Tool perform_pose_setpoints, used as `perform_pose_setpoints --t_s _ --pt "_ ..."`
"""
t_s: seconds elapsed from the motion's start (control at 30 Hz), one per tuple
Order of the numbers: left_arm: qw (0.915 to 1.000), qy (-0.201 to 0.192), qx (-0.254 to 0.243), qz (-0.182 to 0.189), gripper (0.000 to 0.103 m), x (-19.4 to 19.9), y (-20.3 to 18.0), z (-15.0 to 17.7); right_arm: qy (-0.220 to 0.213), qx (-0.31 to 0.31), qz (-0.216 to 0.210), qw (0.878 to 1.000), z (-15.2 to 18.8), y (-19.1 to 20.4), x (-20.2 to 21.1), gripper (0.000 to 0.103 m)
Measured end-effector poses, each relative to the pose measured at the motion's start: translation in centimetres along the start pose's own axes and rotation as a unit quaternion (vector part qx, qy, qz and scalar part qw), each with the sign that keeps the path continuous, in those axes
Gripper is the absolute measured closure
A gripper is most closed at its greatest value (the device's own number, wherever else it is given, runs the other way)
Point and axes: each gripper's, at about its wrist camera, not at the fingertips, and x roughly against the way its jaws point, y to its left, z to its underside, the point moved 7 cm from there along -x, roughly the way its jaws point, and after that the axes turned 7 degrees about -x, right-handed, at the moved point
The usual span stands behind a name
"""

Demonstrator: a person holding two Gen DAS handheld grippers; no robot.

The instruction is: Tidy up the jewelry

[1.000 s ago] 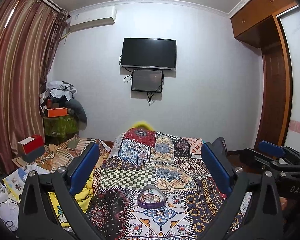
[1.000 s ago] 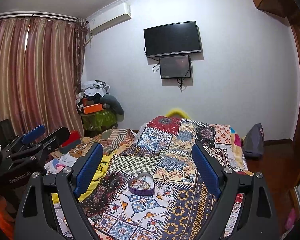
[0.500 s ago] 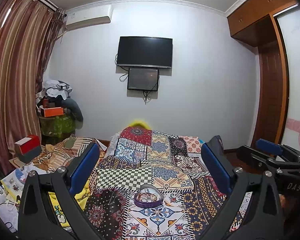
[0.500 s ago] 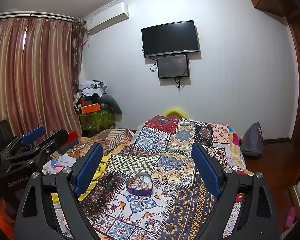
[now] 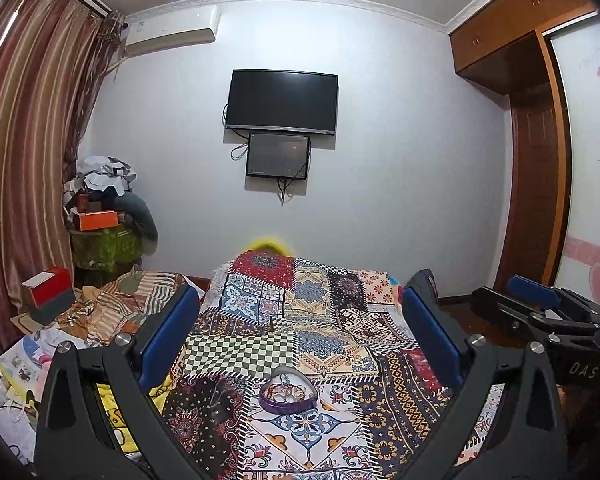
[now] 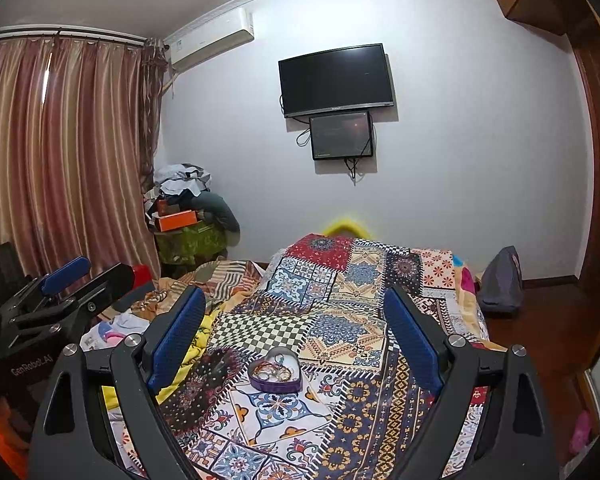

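Jaws of the left gripper stand wide apart and empty; the heart tin of jewelry sits on the quilt ahead, between and below the pads, untouched. Right wrist view: the right gripper gapes just as wide, holding nothing, the tin centred ahead between its blue pads.

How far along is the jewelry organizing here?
Barely begun, apparently. Nothing looks sorted: the jewelry sits jumbled in the heart-shaped box on the patchwork bedspread. Nothing is in hand: the left gripper and right gripper are open and empty, short of the box. All sorting remains.
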Motion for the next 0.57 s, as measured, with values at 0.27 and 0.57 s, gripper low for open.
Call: perform_pose_setpoints --t_s 0.27,0.57 --pt "1.0 0.0 0.002 -0.004 0.001 -0.01 0.15 0.11 -0.002 0.005 0.003 1.0 -0.09 -0.05 0.05 0.014" --pt "1.0 0.002 0.0 -0.005 0.001 -0.27 0.11 0.36 0.003 0.003 0.001 1.0 -0.02 -0.14 -0.19 0.014"
